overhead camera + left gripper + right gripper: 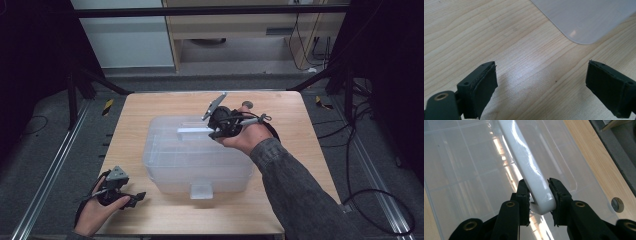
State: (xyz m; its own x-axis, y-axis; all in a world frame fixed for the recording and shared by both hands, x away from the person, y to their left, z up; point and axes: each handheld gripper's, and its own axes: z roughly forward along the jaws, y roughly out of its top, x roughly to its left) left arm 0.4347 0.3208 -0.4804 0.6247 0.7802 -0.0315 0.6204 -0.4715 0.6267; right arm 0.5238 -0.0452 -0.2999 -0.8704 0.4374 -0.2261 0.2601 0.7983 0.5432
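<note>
Wooden table (150,107), clear plastic box (170,160) centre; dark room, cabled floor (370,150).

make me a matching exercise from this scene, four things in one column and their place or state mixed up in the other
Things:
1. left gripper
2. right gripper
3. white handle
4. clear plastic box

Places or states:
A. stands in the middle of the wooden table, lid on
B. open, low over bare wood at the table's near left corner
C. rises off the lid, pinched at one end
D. shut on the handle, above the box

Pairs: 1-B, 2-D, 3-C, 4-A
</note>
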